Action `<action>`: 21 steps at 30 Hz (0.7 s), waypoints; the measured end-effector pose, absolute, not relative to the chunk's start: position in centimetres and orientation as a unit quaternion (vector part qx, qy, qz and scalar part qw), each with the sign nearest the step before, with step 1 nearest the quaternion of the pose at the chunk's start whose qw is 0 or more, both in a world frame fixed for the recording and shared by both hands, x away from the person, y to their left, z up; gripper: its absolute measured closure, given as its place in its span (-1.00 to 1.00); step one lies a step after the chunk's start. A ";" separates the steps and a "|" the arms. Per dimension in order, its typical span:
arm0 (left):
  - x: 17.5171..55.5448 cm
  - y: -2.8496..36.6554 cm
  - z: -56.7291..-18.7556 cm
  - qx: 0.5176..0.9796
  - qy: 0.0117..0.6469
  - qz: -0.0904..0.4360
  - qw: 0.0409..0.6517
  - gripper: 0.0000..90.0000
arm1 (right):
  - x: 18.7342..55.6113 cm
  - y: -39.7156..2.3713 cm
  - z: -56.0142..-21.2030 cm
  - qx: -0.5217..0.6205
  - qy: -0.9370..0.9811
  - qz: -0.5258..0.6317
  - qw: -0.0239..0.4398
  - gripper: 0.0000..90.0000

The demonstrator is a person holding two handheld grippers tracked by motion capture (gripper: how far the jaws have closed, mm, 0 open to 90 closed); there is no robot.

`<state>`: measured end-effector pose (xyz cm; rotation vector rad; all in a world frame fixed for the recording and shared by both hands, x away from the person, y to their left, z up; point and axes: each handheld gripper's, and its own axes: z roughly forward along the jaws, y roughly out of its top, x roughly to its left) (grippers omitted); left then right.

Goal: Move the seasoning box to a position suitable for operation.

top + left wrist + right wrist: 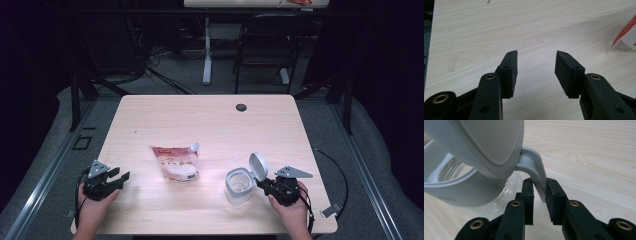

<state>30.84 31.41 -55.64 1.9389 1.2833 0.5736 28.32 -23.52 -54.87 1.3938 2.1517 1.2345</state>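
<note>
The right tool [539,185] pinched the lid tab [534,167] of the open jar [238,186] at the surface's near right, while the left tool [536,72], spread and empty, sat well apart, the pouch [176,162] between them.

High view looks forward and down over the whole surface [210,120] from afar, while each gripper view rides low along its own jaws, close to that same wood, the right one tight on the jar [474,187].

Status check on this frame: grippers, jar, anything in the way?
Left gripper open over bare table. Right gripper jaws astride the jar's lid tab, lid flipped up. Pouch lies apart, nothing blocking.
</note>
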 end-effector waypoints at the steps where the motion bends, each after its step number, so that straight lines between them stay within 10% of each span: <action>1: 30.8 31.4 -55.6 0.754 0.499 0.223 0.365 0.18 | 28.4 -23.5 -54.9 0.484 0.748 0.429 0.148 0.72; 19: 30.8 31.4 -55.7 0.753 0.500 0.224 0.365 0.18 | 29.9 -23.3 -54.7 0.484 0.749 0.423 0.162 0.76; 21: 30.8 31.4 -55.7 0.753 0.500 0.224 0.365 0.18 | 30.1 -23.5 -54.7 0.489 0.741 0.431 0.162 1.00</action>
